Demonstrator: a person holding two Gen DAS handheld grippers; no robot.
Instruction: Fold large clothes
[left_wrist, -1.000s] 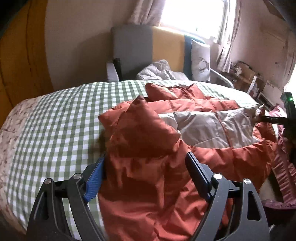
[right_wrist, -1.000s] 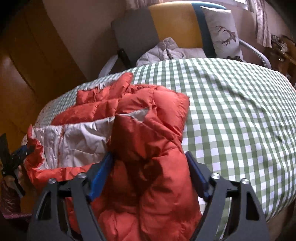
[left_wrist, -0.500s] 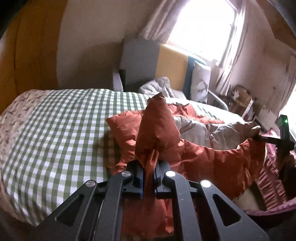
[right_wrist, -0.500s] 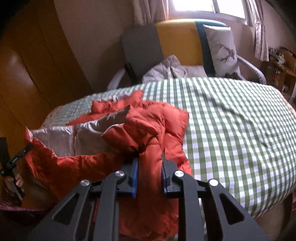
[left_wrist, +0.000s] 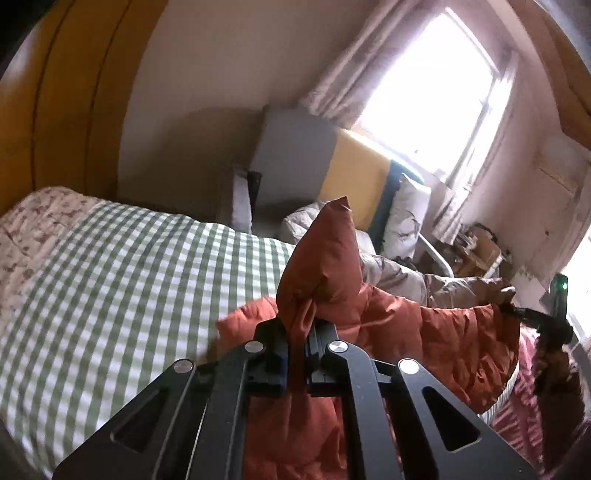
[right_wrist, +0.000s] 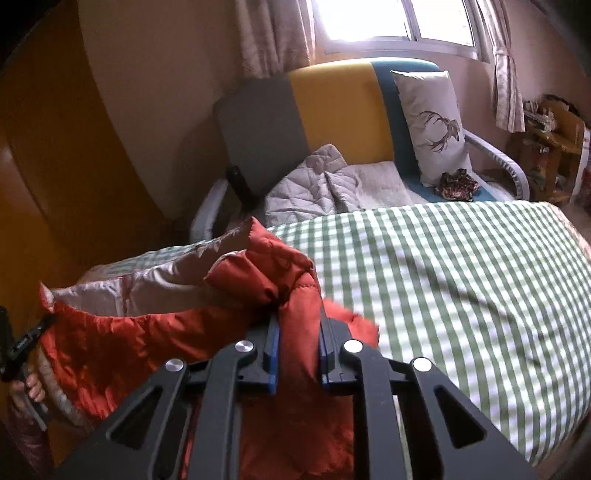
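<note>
The jacket (right_wrist: 155, 332) lies on the bed (right_wrist: 461, 280), with the armchair (right_wrist: 332, 122) behind the bed.

Both grippers are now clamping down where a second ago their jaws were standing wide. The left gripper (left_wrist: 297, 354) is pinching a fold of the orange puffer jacket (left_wrist: 436, 339) and lifting it off the checked bedspread (left_wrist: 110, 302); the right gripper (right_wrist: 297, 360) is raising its corner too, stretching the hem taut between them.

Black left claw (left_wrist: 298, 354) and right claw (right_wrist: 297, 354), silver screws, blue pads (right_wrist: 273, 354).
</note>
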